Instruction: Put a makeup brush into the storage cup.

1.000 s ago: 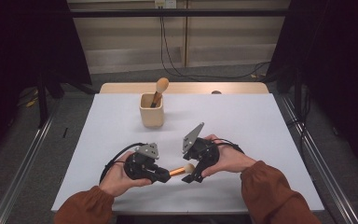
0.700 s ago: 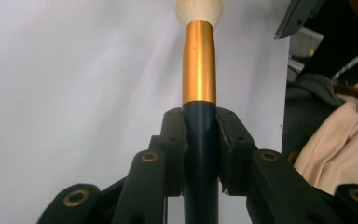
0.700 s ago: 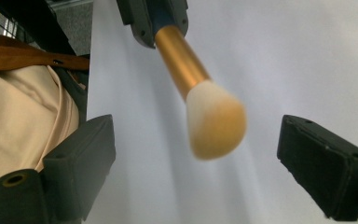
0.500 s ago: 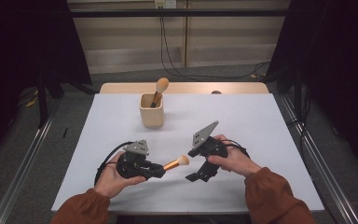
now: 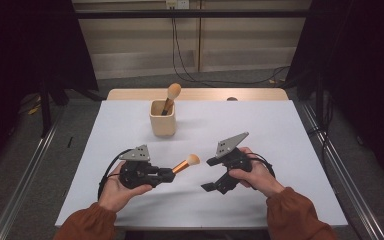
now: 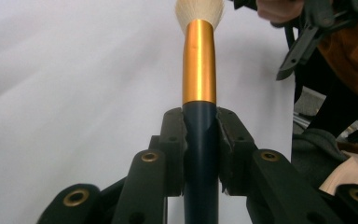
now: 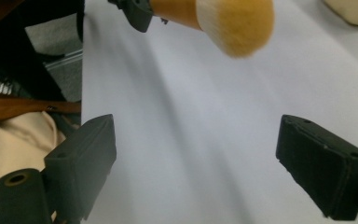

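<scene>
Both forearms, in rust-orange sleeves, are brought in from the near edge of the table. The left gripper (image 5: 166, 173) is cradled from underneath by the left hand (image 5: 116, 187) and aimed off to the right, roughly level. Its jaws are clamped tight together, with the pads (image 6: 175, 140) seen pressed inward in the left gripper view. The right gripper (image 5: 211, 175) is held in the right hand (image 5: 254, 173), angled left and slightly down. Its jaws are spread wide, with the fingertips (image 7: 86, 149) kept far apart.
</scene>
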Demonstrator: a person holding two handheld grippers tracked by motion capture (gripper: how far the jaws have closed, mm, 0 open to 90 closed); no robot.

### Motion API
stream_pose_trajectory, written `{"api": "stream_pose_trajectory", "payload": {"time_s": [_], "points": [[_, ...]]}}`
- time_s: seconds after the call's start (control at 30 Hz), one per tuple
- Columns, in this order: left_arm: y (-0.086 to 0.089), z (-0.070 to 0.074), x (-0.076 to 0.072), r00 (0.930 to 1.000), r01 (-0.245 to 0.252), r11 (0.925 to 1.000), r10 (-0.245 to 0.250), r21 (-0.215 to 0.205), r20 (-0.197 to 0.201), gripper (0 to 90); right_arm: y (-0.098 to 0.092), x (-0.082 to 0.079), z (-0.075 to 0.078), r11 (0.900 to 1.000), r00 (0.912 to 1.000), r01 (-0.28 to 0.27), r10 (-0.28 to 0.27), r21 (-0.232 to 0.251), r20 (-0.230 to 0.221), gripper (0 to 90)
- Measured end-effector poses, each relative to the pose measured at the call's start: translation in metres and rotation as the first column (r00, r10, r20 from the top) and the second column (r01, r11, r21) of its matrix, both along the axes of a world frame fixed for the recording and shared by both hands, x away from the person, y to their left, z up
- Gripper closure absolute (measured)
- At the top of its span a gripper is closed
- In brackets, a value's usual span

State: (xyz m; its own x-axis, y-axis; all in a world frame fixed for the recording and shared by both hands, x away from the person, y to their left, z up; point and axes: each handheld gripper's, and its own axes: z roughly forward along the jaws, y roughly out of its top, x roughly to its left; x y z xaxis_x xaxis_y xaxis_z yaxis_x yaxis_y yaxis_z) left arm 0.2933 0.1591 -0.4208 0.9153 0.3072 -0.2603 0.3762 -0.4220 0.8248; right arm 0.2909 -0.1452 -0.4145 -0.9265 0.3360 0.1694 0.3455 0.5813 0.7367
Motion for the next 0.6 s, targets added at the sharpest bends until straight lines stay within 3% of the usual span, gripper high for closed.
{"api": "stream_pose_trajectory", "payload": {"time_s": [0.33, 0.4, 0.47, 0.53, 0.6], "points": [[-0.0003, 0.0008, -0.0015, 0.9991, -0.014, 0.9973, 0.017, -0.073, 0.039, 74.4, -0.0048, -0.0048, -0.0054, 0.996, 0.9945, 0.058, -0.063, 0.067, 0.083, 9.7], [-0.0006, 0.0005, -0.0016, 0.9989, -0.018, 0.9963, 0.021, -0.084, 0.043, 74.4, -0.0052, -0.0060, -0.0062, 0.994, 0.9936, 0.057, -0.066, 0.097, 0.091, 9.3], [-0.0008, 0.0002, -0.0016, 0.9986, -0.019, 0.9952, 0.024, -0.096, 0.048, 74.4, -0.0051, -0.0074, -0.0084, 0.986, 0.9879, 0.053, -0.075, 0.157, 0.136, 8.7], [-0.0006, 0.0004, -0.0016, 0.9983, -0.022, 0.9933, 0.028, -0.114, 0.051, 74.4, -0.0052, -0.0081, -0.0083, 0.983, 0.9902, 0.049, -0.072, 0.179, 0.120, 8.2], [-0.0004, 0.0005, -0.0015, 0.9981, -0.020, 0.9920, 0.027, -0.125, 0.055, 74.4, -0.0045, -0.0092, -0.0085, 0.979, 0.9862, 0.045, -0.075, 0.199, 0.147, 7.7]]}}
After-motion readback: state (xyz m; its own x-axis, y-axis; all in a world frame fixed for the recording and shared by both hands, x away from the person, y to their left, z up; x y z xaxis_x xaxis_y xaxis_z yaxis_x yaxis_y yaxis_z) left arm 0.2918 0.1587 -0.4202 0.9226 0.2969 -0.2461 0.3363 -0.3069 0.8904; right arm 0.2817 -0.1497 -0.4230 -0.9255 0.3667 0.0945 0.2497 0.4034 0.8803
